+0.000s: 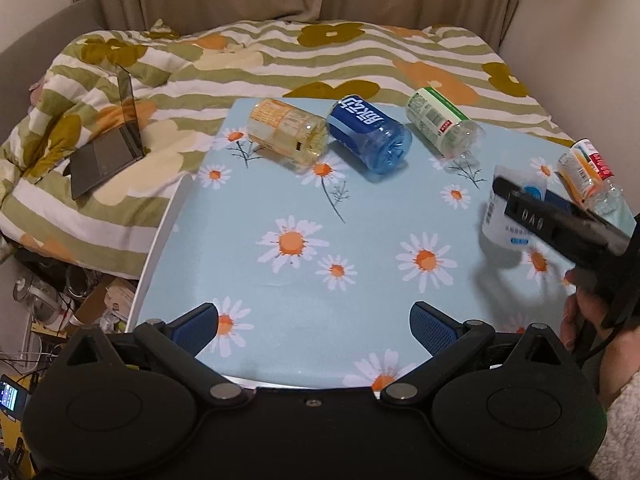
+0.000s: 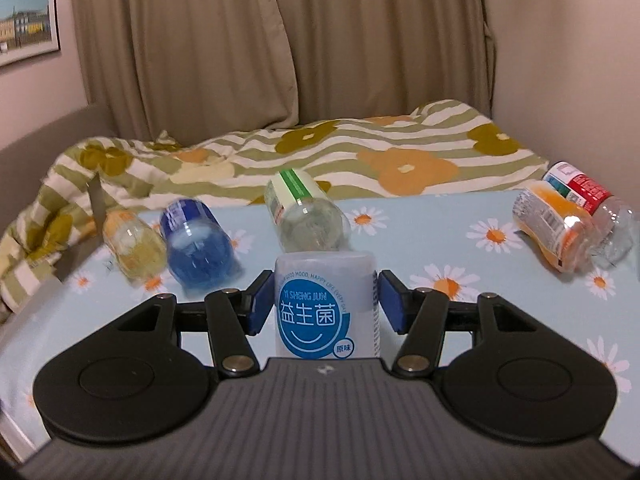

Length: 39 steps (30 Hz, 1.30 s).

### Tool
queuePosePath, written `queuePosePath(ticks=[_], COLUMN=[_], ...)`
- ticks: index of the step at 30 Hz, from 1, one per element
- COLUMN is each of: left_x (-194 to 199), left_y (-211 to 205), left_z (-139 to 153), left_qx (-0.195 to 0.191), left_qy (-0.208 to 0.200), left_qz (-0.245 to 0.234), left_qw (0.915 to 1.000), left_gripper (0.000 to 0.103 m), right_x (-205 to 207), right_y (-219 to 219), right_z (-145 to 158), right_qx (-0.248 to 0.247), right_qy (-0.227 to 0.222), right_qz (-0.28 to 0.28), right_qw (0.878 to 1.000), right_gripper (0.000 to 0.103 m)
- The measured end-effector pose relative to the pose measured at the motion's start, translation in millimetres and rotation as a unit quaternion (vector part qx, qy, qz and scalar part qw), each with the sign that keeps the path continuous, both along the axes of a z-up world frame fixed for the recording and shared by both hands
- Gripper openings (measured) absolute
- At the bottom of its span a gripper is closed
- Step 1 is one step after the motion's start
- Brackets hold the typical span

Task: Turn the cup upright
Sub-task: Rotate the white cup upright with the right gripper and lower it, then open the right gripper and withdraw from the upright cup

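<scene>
A white cup [image 2: 326, 304] with a round blue label stands between the blue pads of my right gripper [image 2: 325, 304], which is shut on it. Its label reads right way up in the right wrist view. In the left wrist view the same white cup [image 1: 505, 220] hangs a little above the daisy tablecloth [image 1: 304, 208], casting a shadow, with the right gripper [image 1: 516, 200] around it and a hand behind. My left gripper [image 1: 316, 328] is open over the table's near edge with nothing between its fingers.
Several cut-bottle cups lie on their sides: a yellow one [image 1: 286, 132], a blue one [image 1: 370, 136], a green-labelled clear one [image 1: 444, 126], and an orange one [image 1: 588, 176] at the right. A laptop [image 1: 108, 148] sits on the bed. The table's left edge [image 1: 160, 248] drops to floor clutter.
</scene>
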<state>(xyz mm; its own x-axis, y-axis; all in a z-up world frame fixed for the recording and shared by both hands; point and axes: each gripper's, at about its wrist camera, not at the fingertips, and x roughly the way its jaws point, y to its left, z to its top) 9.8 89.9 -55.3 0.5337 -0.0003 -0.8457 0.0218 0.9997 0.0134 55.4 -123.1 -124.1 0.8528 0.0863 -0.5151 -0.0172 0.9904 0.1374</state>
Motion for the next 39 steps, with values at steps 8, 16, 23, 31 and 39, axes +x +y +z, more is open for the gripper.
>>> queuePosePath(ticks=[8,16,23,31,39], left_x=[0.5,8.4,13.1,12.7,9.5], left_y=[0.9,-9.8,-15.4,-20.0,-31.9], left_z=[-2.2,-2.4,-3.4,-3.4,6.1], left_qx=[-0.003,-0.007,0.009,0.008,0.008], left_qy=[0.000,0.008,0.019,0.018,0.003], left_qz=[-0.010,-0.032,-0.042,-0.046,-0.050], left_qw=[0.9999,0.9994,0.9989,0.9988,0.9987], left_gripper=[0.103,0.103,0.103,0.103,0.103], right_x=[-19.3,-22.8,-18.8,-16.8,-23.5], right_y=[-1.3,2.5,0.2,-2.4,-11.7], right_z=[2.4,8.5,11.9,10.9,25.4], right_qx=[-0.012,-0.030,-0.025,-0.021,-0.017], right_qy=[0.015,0.053,0.074,0.096,0.121], right_qz=[0.017,0.034,0.039,0.028,0.041], right_qw=[1.000,0.998,0.996,0.995,0.992], right_gripper=[0.072,0.072,0.075,0.103,0.103])
